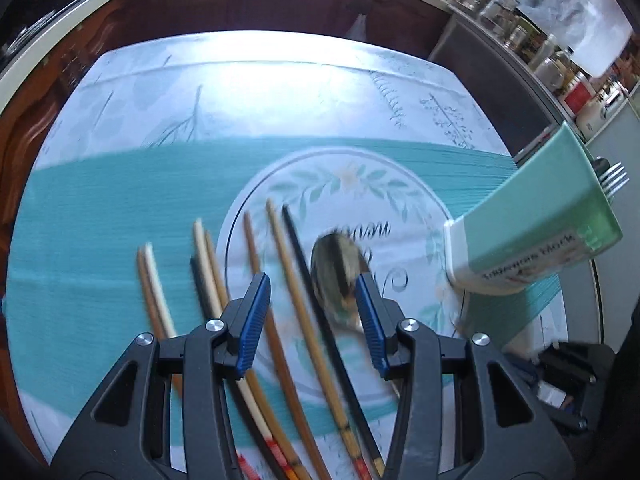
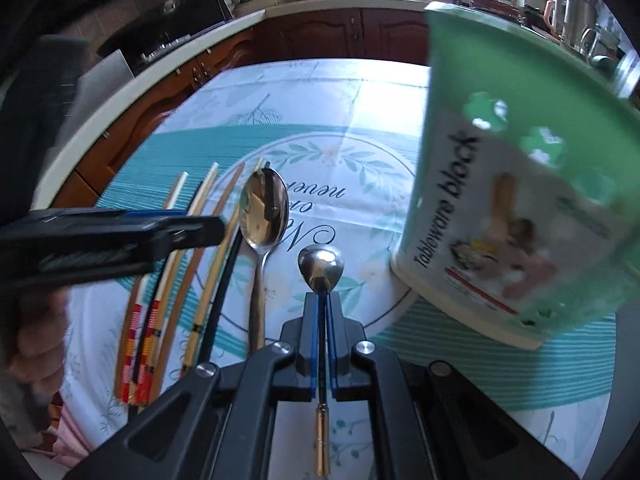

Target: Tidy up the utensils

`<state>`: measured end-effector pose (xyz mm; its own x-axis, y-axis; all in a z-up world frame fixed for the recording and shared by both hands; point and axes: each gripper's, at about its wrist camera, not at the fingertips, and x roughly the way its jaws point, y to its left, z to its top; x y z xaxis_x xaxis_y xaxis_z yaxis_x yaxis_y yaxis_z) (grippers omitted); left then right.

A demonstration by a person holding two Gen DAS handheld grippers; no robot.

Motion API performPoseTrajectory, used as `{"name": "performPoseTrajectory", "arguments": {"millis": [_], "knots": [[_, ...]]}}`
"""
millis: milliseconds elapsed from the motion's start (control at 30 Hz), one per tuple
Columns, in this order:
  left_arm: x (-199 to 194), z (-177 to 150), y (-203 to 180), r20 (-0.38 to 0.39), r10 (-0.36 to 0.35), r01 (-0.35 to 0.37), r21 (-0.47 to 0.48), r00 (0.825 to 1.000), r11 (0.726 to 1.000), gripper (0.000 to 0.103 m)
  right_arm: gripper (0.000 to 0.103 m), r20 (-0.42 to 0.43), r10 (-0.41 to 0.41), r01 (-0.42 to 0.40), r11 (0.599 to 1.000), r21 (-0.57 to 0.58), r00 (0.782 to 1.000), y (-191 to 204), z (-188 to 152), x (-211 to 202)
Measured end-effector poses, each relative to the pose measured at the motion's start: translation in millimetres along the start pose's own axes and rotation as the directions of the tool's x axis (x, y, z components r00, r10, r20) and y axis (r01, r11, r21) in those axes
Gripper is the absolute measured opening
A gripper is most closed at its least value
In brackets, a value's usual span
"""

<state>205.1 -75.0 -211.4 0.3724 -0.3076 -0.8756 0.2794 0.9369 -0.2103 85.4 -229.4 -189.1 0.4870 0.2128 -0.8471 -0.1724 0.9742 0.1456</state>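
1. Utensils lie on the tabletop (image 2: 360, 92), which has a teal-and-white cloth with a leaf wreath: a row of chopsticks (image 2: 188, 264) side by side, and a large spoon (image 2: 264, 212) just to their right with its bowl pointing away.
2. The right claw (image 2: 323, 300) is clamped on the thin dark handle of a small spoon (image 2: 321, 266); the bowl sticks out past the blue pads, and a gold handle end shows behind them.
3. The left claw (image 1: 312, 300) stands partly open over the chopsticks (image 1: 280, 280) and the large spoon (image 1: 338, 276), with nothing pressed between its pads. In the right wrist view it reaches in from the left, above the chopsticks, with a hand (image 2: 36, 336) behind it.
4. A green-and-white utensil holder (image 2: 516, 200) stands tilted at the right of the cloth, near the small spoon. Fork tines (image 1: 614, 180) poke from its top in the left wrist view.
5. The holder's side reads "Tableware block". Script on the cloth is only partly legible; "never" can be made out.
6. Behind are dark wooden cabinets (image 2: 320, 40) and a cluttered counter (image 1: 540, 40) with jars and pots.
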Motion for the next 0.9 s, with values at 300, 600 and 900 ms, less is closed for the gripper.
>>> {"name": "performPoseTrajectory", "arguments": {"millis": [300, 600, 900], "knots": [[27, 20, 0, -0.040, -0.079, 0.082, 0.072, 0.996, 0.994, 0.040, 0.000, 0.030, 0.056, -0.057, 0.998, 0.017, 0.998, -7, -16, -24], [37, 21, -5, -0.035, -0.098, 0.101, 0.089, 0.995, 0.991, 0.006, 0.000, 0.047, 0.081, -0.084, 0.994, 0.071, 0.996, -29, -25, -35], [14, 17, -19, 0.011, -0.099, 0.097, 0.088, 0.995, 0.991, 0.002, 0.016, 0.034, -0.017, 0.015, 0.998, 0.064, 0.999, -36, -18, -20]]}}
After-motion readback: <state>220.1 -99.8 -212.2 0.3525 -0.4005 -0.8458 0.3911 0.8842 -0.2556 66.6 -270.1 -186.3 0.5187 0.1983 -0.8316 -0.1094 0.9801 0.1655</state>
